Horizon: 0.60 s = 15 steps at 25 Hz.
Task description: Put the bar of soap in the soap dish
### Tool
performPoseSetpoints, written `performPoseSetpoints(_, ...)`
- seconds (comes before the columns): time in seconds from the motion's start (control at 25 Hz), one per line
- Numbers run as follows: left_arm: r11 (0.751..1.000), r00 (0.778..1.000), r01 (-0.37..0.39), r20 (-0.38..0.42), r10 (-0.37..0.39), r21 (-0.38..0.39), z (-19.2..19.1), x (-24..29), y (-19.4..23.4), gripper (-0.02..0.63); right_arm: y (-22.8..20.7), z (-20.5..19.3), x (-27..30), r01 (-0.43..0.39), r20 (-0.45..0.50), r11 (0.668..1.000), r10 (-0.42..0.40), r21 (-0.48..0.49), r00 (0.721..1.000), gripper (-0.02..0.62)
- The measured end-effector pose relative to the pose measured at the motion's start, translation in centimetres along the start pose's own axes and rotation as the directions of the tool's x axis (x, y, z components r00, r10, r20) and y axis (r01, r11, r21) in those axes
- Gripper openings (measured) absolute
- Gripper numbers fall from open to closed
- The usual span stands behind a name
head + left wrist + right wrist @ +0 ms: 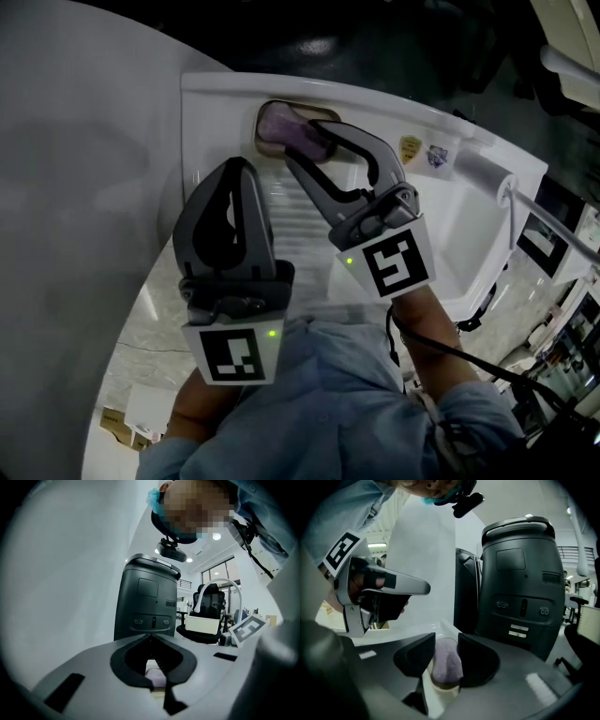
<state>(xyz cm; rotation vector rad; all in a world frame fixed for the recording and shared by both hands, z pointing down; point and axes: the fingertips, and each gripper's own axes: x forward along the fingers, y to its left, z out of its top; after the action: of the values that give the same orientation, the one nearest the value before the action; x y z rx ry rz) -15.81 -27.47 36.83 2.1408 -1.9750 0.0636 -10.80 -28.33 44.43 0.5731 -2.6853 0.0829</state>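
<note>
The purple bar of soap [281, 127] rests with its lower end in the beige soap dish [262, 114] at the corner of the white basin [450, 225]; the right gripper [305, 150] has its jaws clamped against the bar's two sides. The left gripper [239, 171] hovers just beside it, jaws together, holding nothing.
</note>
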Motion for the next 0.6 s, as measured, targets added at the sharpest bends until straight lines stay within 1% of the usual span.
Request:
performPoseSetpoints(0.16, 1.0, 0.999, 0.01, 0.03, -0.011, 0.02, 1.3, -1.4, -1.9, 0.008, -0.1, 1.9, -3.0, 0.034, 0.071, 0.996, -0.04, 0.087, 0.997, 0.14)
performPoseSetpoints(0.4, 0.999, 0.997, 0.027, 0.075, -0.03, 0.036, 4.5, -4.9, -5.2, 0.008, 1.0, 5.6, -9.0, 0.081, 0.163, 0.983, -0.108, 0.166, 0.981, 0.089)
performPoseSetpoints(0.52, 0.998, 0.995, 0.036, 0.094, -0.039, 0.043, 5.6, -6.7, -6.6, 0.008, 1.4, 7.4, -12.1, 0.114, 0.214, 0.976, -0.154, 0.186, 0.965, 0.04)
performPoseSetpoints(0.6, 0.998, 0.992, 0.038, 0.116, -0.044, 0.053, 6.3, -7.7, -7.3, 0.008, 1.7, 8.9, -13.9, 0.136, 0.256, 0.976, -0.178, 0.172, 0.95, 0.018)
